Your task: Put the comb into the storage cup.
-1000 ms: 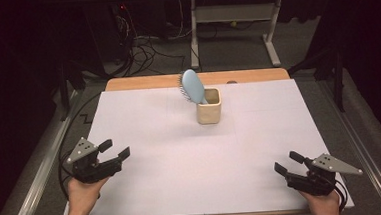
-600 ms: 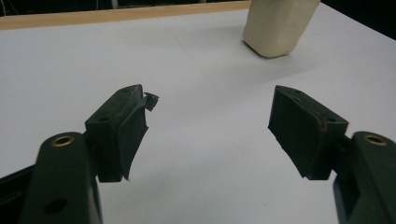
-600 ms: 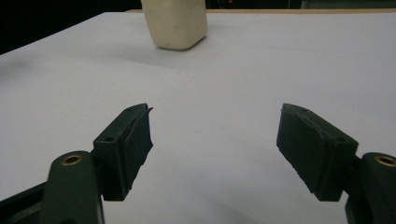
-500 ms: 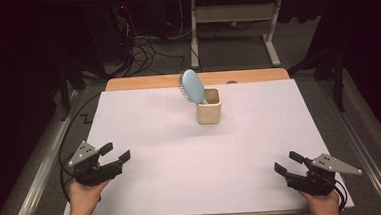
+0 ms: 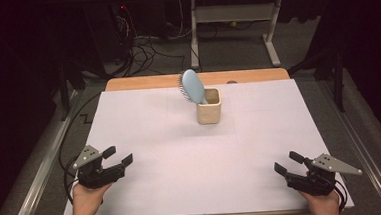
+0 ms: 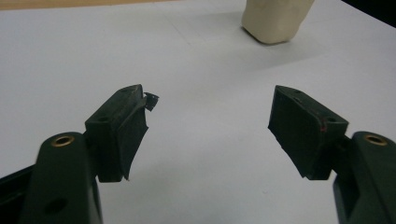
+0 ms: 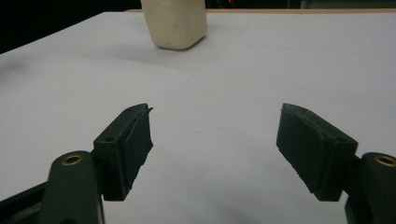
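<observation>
Table [image 5: 145, 140]: white sheet over a wooden top, bare apart from one cup.
Cup [image 5: 209, 106]: cream, upright near the far middle, well apart from both grippers.
Hairbrush [image 5: 192, 86]: blue, handle down in the cup, head leaning out to the left.
Left gripper [image 5: 119, 157]: near-left edge, jaws wide apart, nothing between them.
Right gripper [image 5: 288, 162]: near-right edge, jaws spread, holding nothing.
Progress: the brush sits untouched; judging by this, reaching, gripping and moving it all remain.
</observation>
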`<state>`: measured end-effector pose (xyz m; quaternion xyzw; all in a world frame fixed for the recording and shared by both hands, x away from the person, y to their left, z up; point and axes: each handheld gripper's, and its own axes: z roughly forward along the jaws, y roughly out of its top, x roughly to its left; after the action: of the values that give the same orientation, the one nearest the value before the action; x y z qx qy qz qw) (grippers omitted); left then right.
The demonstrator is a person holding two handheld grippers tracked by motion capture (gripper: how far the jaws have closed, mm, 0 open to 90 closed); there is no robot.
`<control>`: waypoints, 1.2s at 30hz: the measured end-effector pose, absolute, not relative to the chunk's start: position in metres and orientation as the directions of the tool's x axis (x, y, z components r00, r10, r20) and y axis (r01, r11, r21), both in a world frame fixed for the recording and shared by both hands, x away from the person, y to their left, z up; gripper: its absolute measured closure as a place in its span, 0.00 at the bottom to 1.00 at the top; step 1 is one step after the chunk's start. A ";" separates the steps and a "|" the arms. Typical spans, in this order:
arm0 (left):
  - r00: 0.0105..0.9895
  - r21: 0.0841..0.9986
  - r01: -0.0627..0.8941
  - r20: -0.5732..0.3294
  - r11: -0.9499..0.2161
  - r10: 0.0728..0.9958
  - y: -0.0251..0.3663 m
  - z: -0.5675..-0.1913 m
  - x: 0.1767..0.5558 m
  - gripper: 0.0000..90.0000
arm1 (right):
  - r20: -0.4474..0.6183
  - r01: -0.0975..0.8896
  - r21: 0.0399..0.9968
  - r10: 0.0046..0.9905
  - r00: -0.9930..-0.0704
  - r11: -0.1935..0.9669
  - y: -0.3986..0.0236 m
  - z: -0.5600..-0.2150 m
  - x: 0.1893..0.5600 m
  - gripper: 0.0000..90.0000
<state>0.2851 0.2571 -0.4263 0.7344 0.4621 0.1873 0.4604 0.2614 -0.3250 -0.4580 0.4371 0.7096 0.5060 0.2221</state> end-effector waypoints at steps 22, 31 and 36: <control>0.510 0.837 0.524 -0.161 -0.157 0.845 0.250 -0.446 0.281 0.32 | 0.127 0.397 0.911 0.847 -0.517 0.106 -0.325 -0.458 0.262 0.30; 0.510 0.840 0.521 -0.163 -0.152 0.845 0.248 -0.453 0.280 0.32 | 0.124 0.396 0.912 0.847 -0.517 0.108 -0.325 -0.458 0.262 0.30; 0.493 0.847 0.518 -0.181 -0.120 0.851 0.251 -0.455 0.277 0.32 | 0.124 0.396 0.912 0.847 -0.516 0.107 -0.325 -0.458 0.262 0.30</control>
<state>0.2774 0.2512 -0.4552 0.7266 0.4710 0.1783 0.4673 0.2621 -0.3250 -0.4583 0.4379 0.7097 0.5046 0.2238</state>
